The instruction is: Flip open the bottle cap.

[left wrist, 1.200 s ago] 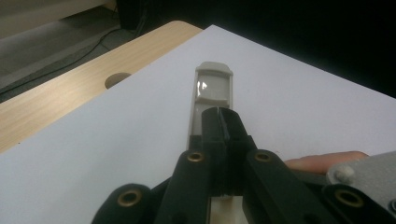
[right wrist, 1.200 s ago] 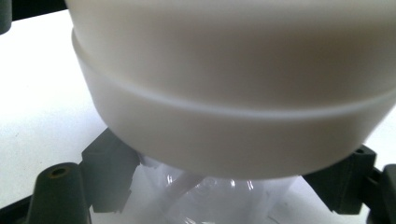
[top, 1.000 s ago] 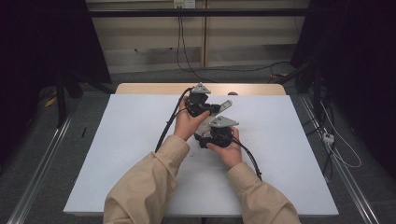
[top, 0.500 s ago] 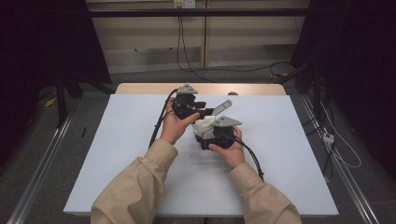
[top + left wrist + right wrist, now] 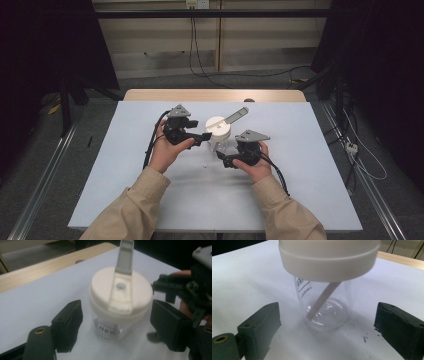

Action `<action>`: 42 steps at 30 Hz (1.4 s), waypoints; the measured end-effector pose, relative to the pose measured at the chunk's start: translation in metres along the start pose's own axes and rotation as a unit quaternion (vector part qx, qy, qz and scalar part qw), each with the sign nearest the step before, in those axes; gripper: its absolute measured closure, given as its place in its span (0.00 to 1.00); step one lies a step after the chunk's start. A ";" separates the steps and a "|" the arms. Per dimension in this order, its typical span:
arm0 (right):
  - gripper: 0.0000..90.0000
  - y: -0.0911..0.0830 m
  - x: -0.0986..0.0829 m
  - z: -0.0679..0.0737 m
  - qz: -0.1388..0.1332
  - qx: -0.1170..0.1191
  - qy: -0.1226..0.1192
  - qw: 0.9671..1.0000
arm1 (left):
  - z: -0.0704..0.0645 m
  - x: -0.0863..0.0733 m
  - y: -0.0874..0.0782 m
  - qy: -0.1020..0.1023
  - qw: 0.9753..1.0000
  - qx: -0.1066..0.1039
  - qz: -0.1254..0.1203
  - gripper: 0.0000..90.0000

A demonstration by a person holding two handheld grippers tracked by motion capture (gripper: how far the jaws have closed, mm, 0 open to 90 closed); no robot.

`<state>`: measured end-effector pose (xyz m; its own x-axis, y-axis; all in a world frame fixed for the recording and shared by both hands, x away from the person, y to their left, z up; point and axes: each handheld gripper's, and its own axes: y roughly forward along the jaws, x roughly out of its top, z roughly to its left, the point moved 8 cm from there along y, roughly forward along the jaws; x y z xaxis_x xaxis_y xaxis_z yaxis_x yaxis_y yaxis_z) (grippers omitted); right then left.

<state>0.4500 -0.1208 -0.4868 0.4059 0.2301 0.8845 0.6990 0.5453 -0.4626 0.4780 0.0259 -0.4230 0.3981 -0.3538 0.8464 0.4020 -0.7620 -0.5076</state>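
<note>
Clear smooth plastic forms the round cup (image 5: 325, 307) under a cream lid (image 5: 121, 291), standing between the spread fingers of left gripper (image 5: 120, 327) and right gripper (image 5: 329, 332), untouched.

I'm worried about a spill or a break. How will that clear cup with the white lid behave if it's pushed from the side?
The cup looks empty, so probably light and easy to slide. Its wide white lid with raised flap overhangs a narrower base, so it may tip. The smooth clear wall may be slippery and crackable.
</note>
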 end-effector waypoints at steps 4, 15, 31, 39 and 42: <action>0.07 -0.009 -0.003 0.000 0.003 0.008 0.004 1.000 | 0.005 -0.019 -0.009 -0.006 1.000 -0.003 0.007 0.26; 0.07 -0.031 -0.015 -0.002 0.008 -0.001 -0.002 1.000 | 0.018 -0.053 -0.031 -0.030 0.999 0.012 0.016 0.15; 0.07 -0.071 -0.031 -0.011 -0.002 -0.007 0.005 1.000 | 0.022 -0.079 -0.060 -0.025 1.000 0.019 0.004 0.10; 0.07 -0.090 -0.038 -0.015 -0.009 -0.015 0.007 1.000 | 0.025 -0.090 -0.077 -0.028 0.999 0.027 -0.006 0.09; 0.07 -0.095 -0.042 -0.017 -0.009 -0.017 0.009 1.000 | 0.027 -0.093 -0.081 -0.034 0.999 0.032 -0.010 0.08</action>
<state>0.3765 -0.1959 -0.4807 0.4037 0.2063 0.8913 0.7251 0.5220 -0.4492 0.4310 0.1354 -0.4647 0.4432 -0.3004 0.8446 0.4611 -0.7316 -0.5022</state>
